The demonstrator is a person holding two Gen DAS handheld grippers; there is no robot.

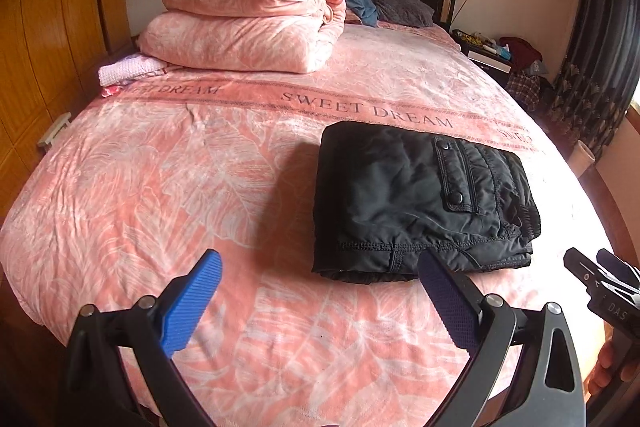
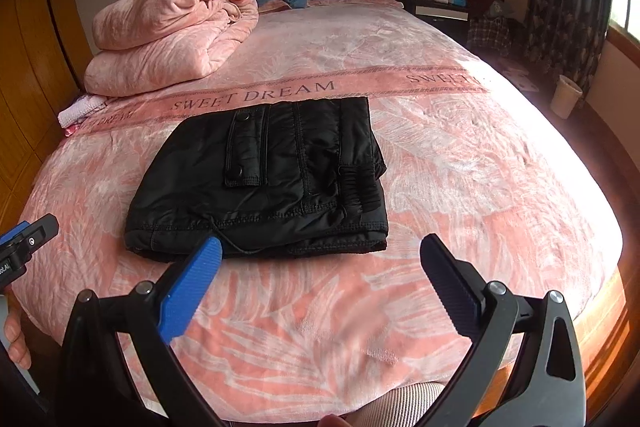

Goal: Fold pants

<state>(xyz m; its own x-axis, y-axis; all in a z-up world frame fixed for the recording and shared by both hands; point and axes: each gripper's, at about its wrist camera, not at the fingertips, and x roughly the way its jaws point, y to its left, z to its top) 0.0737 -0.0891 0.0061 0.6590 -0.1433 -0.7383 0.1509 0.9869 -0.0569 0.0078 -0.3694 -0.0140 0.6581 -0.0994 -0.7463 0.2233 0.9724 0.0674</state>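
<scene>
**Pants folded, both grippers clear**

Left hand-held gripper (image 1: 320, 291): released, empty. Black pants (image 1: 420, 199) lie as a compact folded stack on the pink bed (image 1: 160, 187). Padded, slick, soft; likely best gripped at the thick near edge. Right hand-held gripper (image 2: 320, 281): spread wide, empty.

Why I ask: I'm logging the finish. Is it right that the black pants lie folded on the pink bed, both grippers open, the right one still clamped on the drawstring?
Not quite. The right gripper holds nothing: in the right wrist view its jaws stand wide apart above the bed, short of the pants. The drawstring lies loose. The left gripper is open too.
</scene>
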